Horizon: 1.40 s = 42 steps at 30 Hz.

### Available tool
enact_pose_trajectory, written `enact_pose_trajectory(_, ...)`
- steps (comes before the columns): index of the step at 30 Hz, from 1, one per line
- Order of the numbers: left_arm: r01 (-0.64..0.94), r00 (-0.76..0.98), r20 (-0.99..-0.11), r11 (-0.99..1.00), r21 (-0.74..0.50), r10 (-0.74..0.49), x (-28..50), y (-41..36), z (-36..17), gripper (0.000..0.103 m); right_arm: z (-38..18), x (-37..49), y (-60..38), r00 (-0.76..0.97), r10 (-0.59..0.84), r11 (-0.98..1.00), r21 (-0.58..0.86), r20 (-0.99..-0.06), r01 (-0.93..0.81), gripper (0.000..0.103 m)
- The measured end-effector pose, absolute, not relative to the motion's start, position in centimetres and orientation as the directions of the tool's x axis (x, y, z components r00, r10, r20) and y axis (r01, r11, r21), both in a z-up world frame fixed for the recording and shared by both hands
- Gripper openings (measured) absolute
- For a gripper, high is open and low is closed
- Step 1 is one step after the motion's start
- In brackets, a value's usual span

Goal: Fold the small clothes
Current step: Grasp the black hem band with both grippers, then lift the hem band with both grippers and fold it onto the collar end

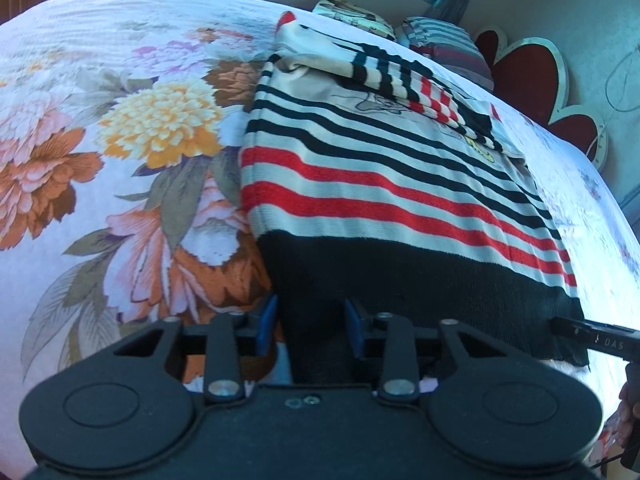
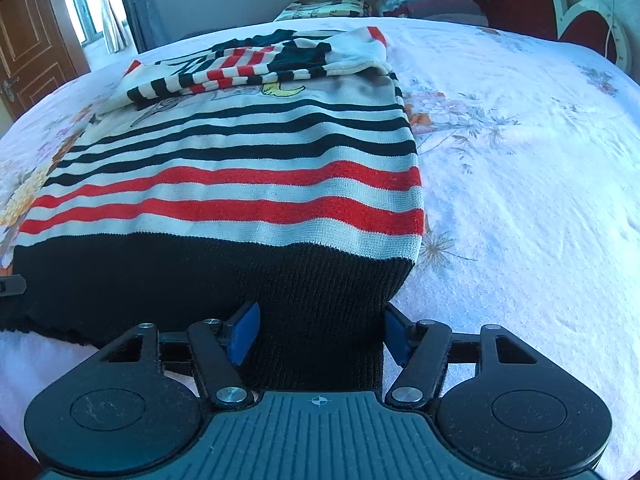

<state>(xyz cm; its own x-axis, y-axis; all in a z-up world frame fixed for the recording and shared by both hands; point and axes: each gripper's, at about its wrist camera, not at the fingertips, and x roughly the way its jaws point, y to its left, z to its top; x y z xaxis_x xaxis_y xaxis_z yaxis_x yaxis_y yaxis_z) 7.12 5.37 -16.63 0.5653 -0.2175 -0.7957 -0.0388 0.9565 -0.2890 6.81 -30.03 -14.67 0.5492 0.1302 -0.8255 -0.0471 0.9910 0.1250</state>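
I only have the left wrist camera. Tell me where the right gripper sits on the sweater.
Observer: The right gripper straddles the black hem of the sweater at its right corner.
Operator: Say whether it is pinching.
Observer: I cannot tell. The hem fills the gap, and the blue pads sit against its edges.
Operator: Report what lies right of that corner.
Observer: Only the sheet, pale with small faint flowers.

White letters "DAS" on the right tool (image 1: 600, 340).
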Motion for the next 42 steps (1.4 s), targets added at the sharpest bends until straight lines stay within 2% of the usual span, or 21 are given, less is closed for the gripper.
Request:
enact_pose_trajectory(2,-0.047,0.555,-0.804,0.956,-0.289,-0.216,7.1,5.6,-16.5,0.036,-14.5,7.1,-30.2,0.538,0.142,0.990,0.133,-0.831,-0.056,0.065)
enact_pose_trajectory(5,-0.047,0.541,-0.809,0.952,-0.301,-0.229,6.8,5.8,-16.3,0.053,-14.5,7.2,-31.2,0.539,0.137,0.989,0.148,-0.831,-0.023,0.065)
enact_pose_trajectory(7,-0.046,0.540,-0.810,0.952,-0.303,-0.231,6.8,5.5,-16.5,0.055,-14.7,7.3,-31.5,0.532,0.153,0.985,0.171,-0.833,-0.015,0.065)
enact_pose_trajectory(10,-0.045,0.539,-0.800,0.940,-0.339,-0.263,6.9,5.1,-16.6,0.051,-14.5,7.3,-31.4,0.529,0.167,0.982,0.189,-0.832,-0.012,0.064)
enact_pose_trajectory(12,-0.029,0.525,-0.799,0.932,-0.362,-0.294,7.1,4.8,-16.7,0.033,-14.4,7.2,-31.1,0.525,0.177,0.981,0.195,-0.832,-0.021,0.060)
enact_pose_trajectory(14,-0.014,0.514,-0.801,0.930,-0.366,-0.308,7.2,4.5,-16.8,0.023,-14.2,7.1,-30.8,0.527,0.179,0.981,0.188,-0.831,-0.036,0.050)
enact_pose_trajectory(15,-0.012,0.507,-0.799,0.925,-0.381,-0.322,7.3,4.6,-16.8,0.017,-14.2,7.0,-30.7,0.526,0.184,0.980,0.194,-0.831,-0.036,0.049)
enact_pose_trajectory(18,-0.009,0.498,-0.796,0.916,-0.401,-0.343,7.7,4.7,-16.9,0.013,-14.1,7.2,-31.2,0.518,0.191,0.978,0.207,-0.834,-0.027,0.036)
enact_pose_trajectory(20,0.000,0.501,-0.794,0.918,-0.398,-0.344,7.9,4.6,-16.6,0.013,-14.0,7.4,-31.6,0.512,0.199,0.975,0.219,-0.836,-0.022,0.017)
enact_pose_trajectory(23,0.044,0.520,-0.788,0.932,-0.361,-0.329,7.9,3.9,-15.9,0.011,-13.6,7.7,-32.1,0.502,0.225,0.970,0.240,-0.835,-0.034,0.011)
enact_pose_trajectory(32,0.108,0.650,-0.700,0.947,-0.303,-0.298,9.5,3.0,-12.4,0.011,-10.4,9.3,-32.7,0.581,0.341,0.923,0.381,-0.739,-0.056,0.009)
enact_pose_trajectory(36,0.118,0.706,-0.643,0.945,-0.306,-0.297,11.5,3.2,-10.6,0.011,-8.2,11.5,-33.5,0.651,0.349,0.903,0.427,-0.674,-0.043,0.009)
enact_pose_trajectory(42,0.130,0.768,-0.576,0.948,-0.291,-0.282,16.3,3.2,-8.9,0.011,-5.9,17.0,-34.0,0.725,0.321,0.906,0.420,-0.609,-0.047,0.009)
